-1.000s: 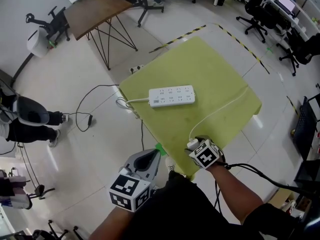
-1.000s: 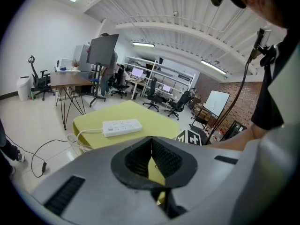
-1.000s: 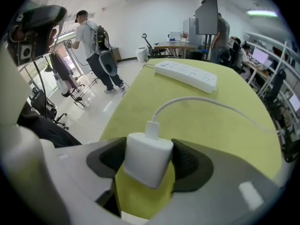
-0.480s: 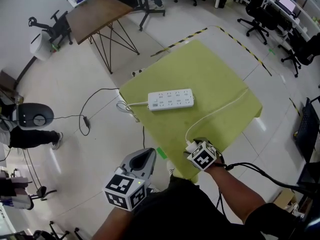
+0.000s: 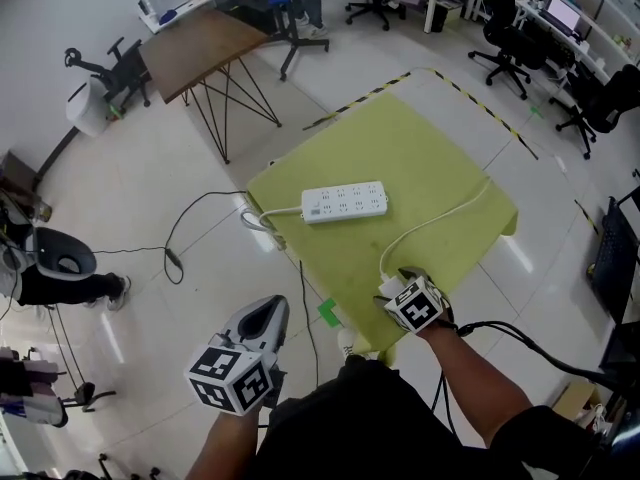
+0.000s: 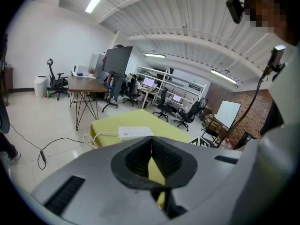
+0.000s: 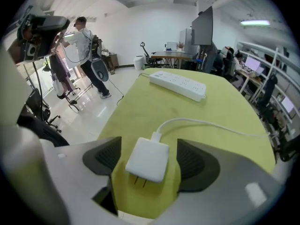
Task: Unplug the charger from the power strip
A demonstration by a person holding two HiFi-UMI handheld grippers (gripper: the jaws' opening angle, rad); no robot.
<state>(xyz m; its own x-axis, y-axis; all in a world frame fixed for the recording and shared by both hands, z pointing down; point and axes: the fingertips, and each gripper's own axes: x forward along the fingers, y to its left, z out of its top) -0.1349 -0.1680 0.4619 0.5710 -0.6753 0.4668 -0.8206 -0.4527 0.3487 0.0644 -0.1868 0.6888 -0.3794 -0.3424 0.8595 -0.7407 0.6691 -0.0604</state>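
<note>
Right claw [image 7: 150, 165] is opening around the charger [image 7: 146, 156], apparently releasing it on the desk [image 5: 420, 158], well apart from the strip [image 5: 344, 201]; left claw [image 6: 151, 146] together, idle.

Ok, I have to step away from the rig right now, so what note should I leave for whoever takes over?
Left gripper: shut, empty, held off the table's near side.
Right gripper: jaws opening, charger between them, pads not pressing on it.
Charger: lies on the green table near its front corner, prongs bare, white cable trailing across the cloth.
Power strip: farther back on the table, no plug seen in it.
Done: charger is out of the strip and lying on the table.
Left: probably just draw the right gripper clear.
</note>
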